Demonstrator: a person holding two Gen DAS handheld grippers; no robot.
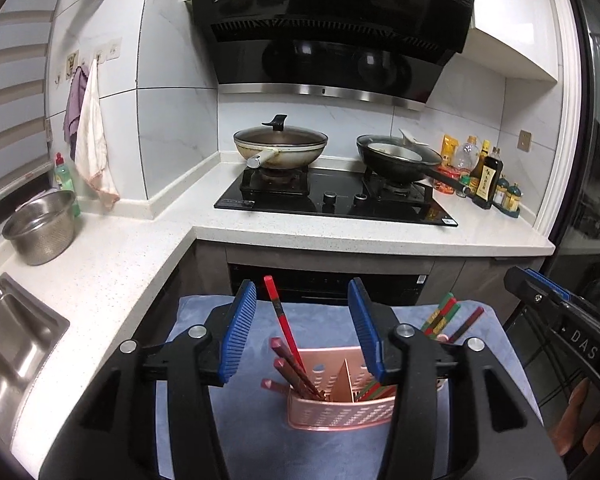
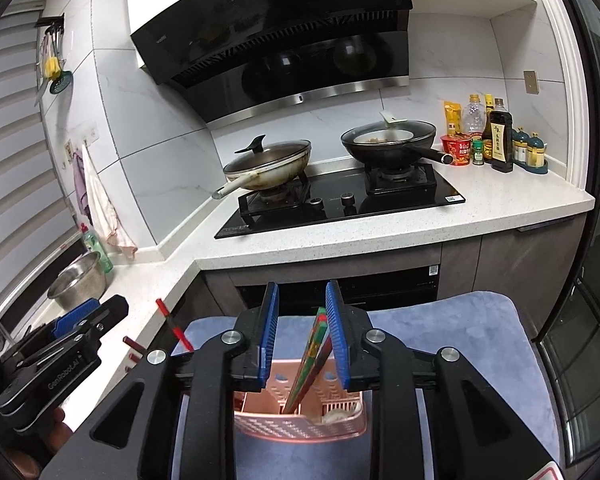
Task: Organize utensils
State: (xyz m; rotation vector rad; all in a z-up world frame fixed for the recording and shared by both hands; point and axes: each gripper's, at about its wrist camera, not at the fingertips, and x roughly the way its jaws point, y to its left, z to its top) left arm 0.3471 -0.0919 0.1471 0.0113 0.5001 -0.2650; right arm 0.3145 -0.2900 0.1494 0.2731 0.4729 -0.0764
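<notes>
- Chopsticks (image 1: pixel 286 330) stand in the pink utensil holder (image 1: pixel 340 410), which sits on the blue cloth (image 1: pixel 260 432) just below the counter's (image 1: pixel 140 264) inner corner.
- Left gripper (image 1: pixel 302 330) hangs released, its jaws apart around a red chopstick, not touching it.
- Right gripper (image 2: pixel 302 334) is partly spread; green-red chopsticks (image 2: pixel 312 350) lean against one pad (image 2: pixel 336 332), unclamped.
- Step in hand, likely: dropping sticks into compartments. Next calls for lifting both grippers clear.

Both wrist cameras look forward and slightly down along their tongs, close above the pink utensil basket (image 1: pixel 340 404) on the blue mat (image 1: pixel 260 420). Left view sits further left. Both share the far gas hob (image 2: pixel 340 204) and range hood (image 2: pixel 276 28).
</notes>
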